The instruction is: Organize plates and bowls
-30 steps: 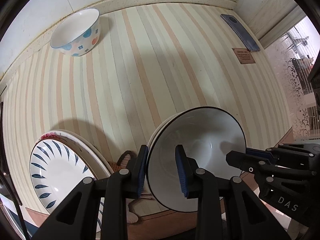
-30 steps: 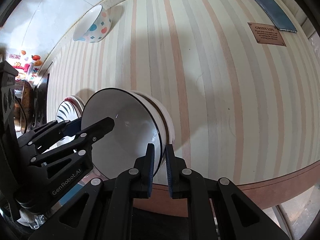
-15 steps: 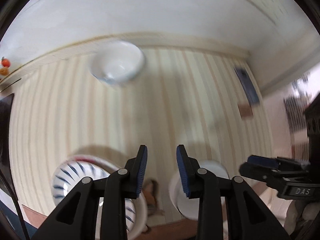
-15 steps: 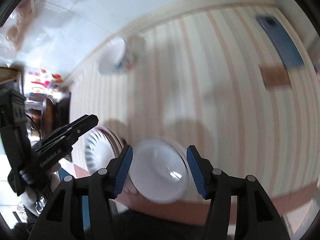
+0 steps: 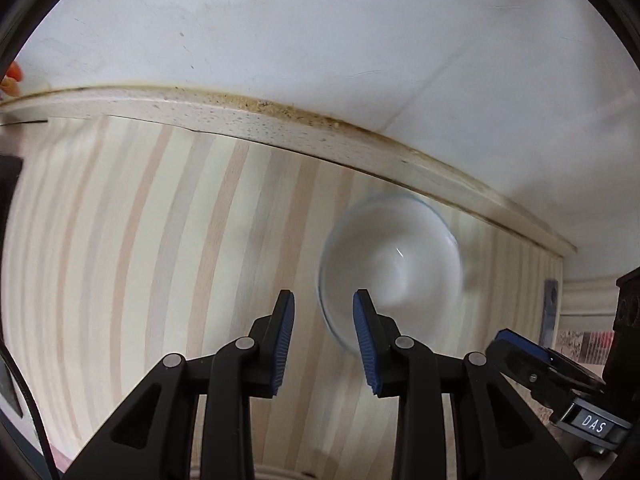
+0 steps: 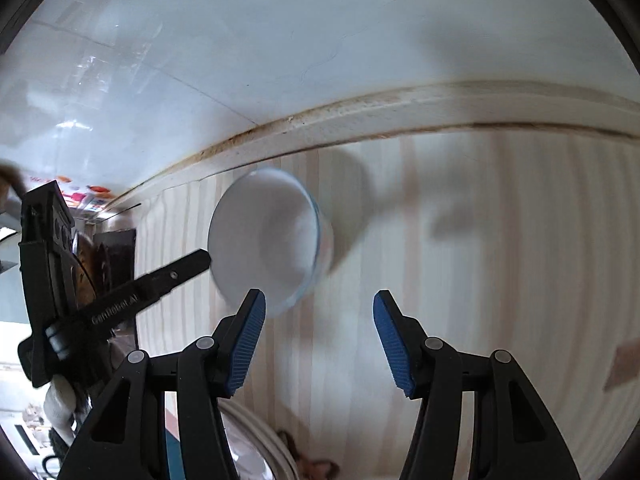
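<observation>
A white bowl (image 5: 390,264), motion-blurred, with faint coloured marks on its outside, sits on the striped table (image 5: 140,260) close to the back wall. My left gripper (image 5: 324,344) is open with nothing between its fingers. The bowl's near-left rim shows just past its fingertips, and I cannot tell whether they touch it. In the right wrist view the same bowl (image 6: 268,236) lies ahead and to the left of my right gripper (image 6: 319,340), which stands wide open and empty. Each gripper appears at the edge of the other's view.
A raised ledge (image 5: 280,120) runs along the white wall behind the bowl. A dark phone (image 5: 551,312) lies at the far right. The rim of a plate stack (image 6: 256,440) shows near the table's front edge, and a brown sign (image 6: 624,364) is at the right.
Both grippers let go of the black-rimmed bowl at the front edge and moved forward across the table to the bowl by the wall. The right gripper opened wide.
</observation>
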The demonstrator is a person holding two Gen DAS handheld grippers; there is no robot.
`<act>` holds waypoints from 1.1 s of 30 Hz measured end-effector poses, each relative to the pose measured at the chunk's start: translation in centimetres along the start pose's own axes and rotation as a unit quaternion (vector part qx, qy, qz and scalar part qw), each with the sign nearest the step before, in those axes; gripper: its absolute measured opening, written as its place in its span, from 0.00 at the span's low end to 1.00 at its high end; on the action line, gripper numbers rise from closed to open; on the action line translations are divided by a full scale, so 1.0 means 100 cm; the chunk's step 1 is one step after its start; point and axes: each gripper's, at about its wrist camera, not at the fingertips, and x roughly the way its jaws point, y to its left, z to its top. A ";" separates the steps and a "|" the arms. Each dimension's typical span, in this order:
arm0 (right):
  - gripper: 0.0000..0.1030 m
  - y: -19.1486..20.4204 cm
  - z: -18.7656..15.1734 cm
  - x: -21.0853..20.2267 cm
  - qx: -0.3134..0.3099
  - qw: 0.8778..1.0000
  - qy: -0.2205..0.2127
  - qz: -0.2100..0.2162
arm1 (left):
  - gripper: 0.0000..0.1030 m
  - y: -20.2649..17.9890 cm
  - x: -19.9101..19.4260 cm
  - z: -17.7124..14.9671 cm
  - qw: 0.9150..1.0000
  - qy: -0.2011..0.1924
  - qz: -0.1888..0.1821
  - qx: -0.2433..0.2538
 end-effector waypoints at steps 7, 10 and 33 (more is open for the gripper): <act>0.27 0.005 0.024 0.050 -0.006 1.000 0.027 -0.005 | 0.14 0.001 0.037 0.013 0.999 0.022 -0.017 0.015; 0.18 0.006 0.024 0.056 -0.012 0.999 0.024 -0.027 | 0.14 -0.007 0.041 0.011 0.999 0.017 -0.012 0.029; 0.13 0.014 -0.035 -0.030 -0.023 0.999 -0.021 -0.042 | 0.14 -0.054 -0.035 -0.045 0.993 -0.023 -0.007 0.119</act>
